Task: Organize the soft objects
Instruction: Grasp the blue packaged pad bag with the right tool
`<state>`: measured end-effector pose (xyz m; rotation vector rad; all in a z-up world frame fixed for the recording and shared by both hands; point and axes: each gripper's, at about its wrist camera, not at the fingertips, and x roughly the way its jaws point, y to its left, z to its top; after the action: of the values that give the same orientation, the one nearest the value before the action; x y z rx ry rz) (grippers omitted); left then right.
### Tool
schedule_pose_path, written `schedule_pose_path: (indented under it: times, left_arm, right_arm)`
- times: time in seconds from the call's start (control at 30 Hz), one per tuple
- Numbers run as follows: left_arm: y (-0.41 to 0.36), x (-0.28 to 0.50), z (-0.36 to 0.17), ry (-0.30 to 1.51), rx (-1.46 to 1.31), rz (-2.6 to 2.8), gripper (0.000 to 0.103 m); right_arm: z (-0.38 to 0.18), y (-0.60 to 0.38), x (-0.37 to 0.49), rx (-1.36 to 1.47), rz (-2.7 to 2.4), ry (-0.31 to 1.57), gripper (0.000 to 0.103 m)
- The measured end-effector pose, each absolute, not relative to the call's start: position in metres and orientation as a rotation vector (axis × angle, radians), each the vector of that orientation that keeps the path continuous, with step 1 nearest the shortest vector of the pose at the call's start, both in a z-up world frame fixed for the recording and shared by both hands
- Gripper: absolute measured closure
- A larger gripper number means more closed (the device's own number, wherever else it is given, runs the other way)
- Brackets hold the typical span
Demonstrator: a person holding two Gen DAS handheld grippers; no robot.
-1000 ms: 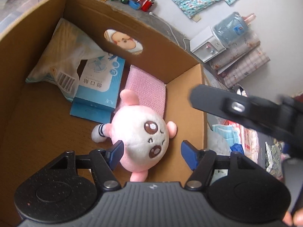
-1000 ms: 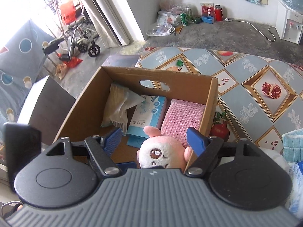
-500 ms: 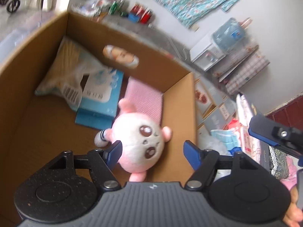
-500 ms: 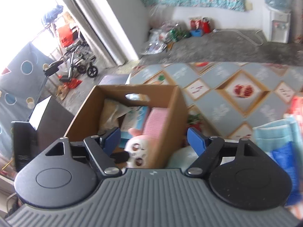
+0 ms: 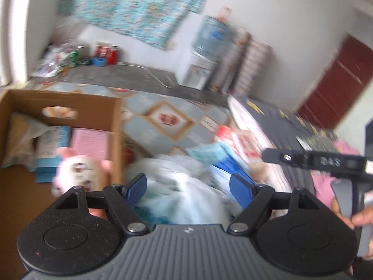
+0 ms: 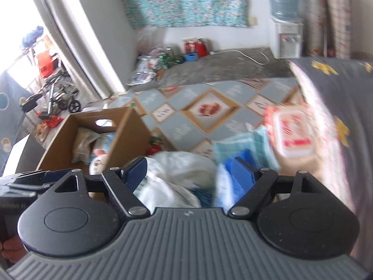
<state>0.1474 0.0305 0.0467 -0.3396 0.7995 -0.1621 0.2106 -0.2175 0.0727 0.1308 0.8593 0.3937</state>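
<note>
Partway done, by my read. Cardboard box (image 5: 115, 126) already holds the pink plush toy (image 5: 79, 170), a pink cloth (image 5: 89, 141), a blue-and-white packet (image 5: 50, 144) and a crinkled bag (image 5: 19, 137). Left to sort: the pile just right of the box on the patterned mat (image 6: 186, 126) — white plastic bag (image 6: 184, 165), folded teal cloth (image 6: 235, 144), blue item (image 6: 242, 161), red-and-white wipes pack (image 6: 292, 133). Left gripper (image 5: 188, 184) has just been opening, jaws apart, nothing between them, over the white bag. Right gripper (image 6: 188, 170) also spread wide and empty, aimed at the same pile. Frames are blurred, so exact item count is unclear. Next pick likely the white bag.
</note>
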Motion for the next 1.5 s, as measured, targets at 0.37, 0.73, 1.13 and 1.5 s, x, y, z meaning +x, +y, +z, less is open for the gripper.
schedule_pose_path:
  times: [0.37, 0.73, 1.13, 1.5]
  left_arm:
    - [-0.080, 0.183, 0.000, 0.891, -0.277, -0.378, 0.044]
    - [-0.099, 0.246, -0.063, 1.094, -0.322, -0.352, 0.050]
    - [-0.102, 0.276, -0.097, 1.215, -0.408, -0.346, 0.034]
    - [-0.108, 0.274, -0.087, 1.178, -0.429, -0.341, 0.040]
  right_arm:
    - [0.024, -0.270, 0.236, 0.240, 0.382, 0.988, 0.025]
    - [-0.033, -0.263, 0.302, 0.269, 0.396, 1.160, 0.034]
    - [-0.064, -0.247, 0.326, 0.224, 0.431, 1.245, 0.038]
    - [-0.048, -0.256, 0.310, 0.286, 0.445, 1.194, 0.075]
